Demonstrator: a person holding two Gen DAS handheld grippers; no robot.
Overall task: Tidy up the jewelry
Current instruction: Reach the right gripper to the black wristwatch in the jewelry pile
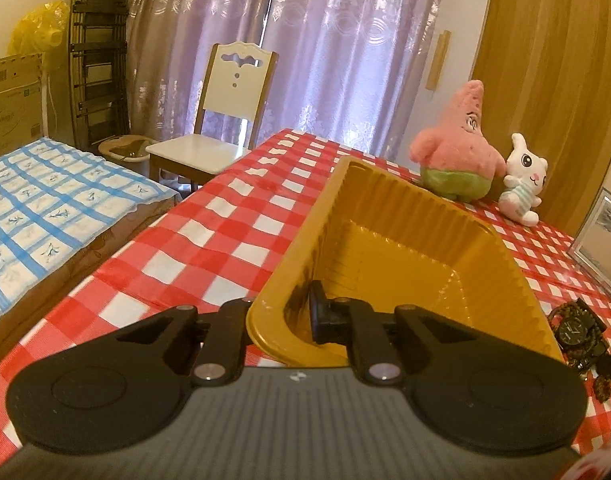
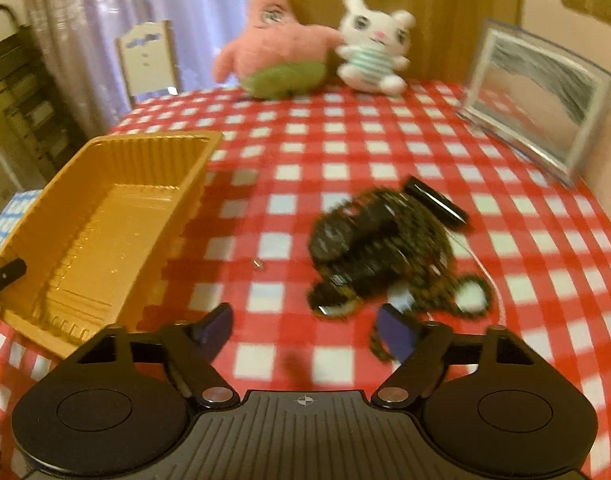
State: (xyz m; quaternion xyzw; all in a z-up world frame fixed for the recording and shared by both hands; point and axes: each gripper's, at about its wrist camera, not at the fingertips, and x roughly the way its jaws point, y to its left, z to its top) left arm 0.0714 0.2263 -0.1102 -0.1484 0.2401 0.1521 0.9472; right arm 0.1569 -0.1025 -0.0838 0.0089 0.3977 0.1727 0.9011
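A gold plastic tray sits on the red-checked table; my left gripper is shut on its near wall, one finger inside. The tray is empty in the right wrist view. A pile of dark jewelry, with a black watch and beaded strands, lies right of the tray; it also shows in the left wrist view. My right gripper is open and empty, just short of the pile. A small black case lies behind the pile.
A pink star plush and a white bunny plush stand at the table's far edge. A framed picture leans at the right. A chair and a bed are left of the table.
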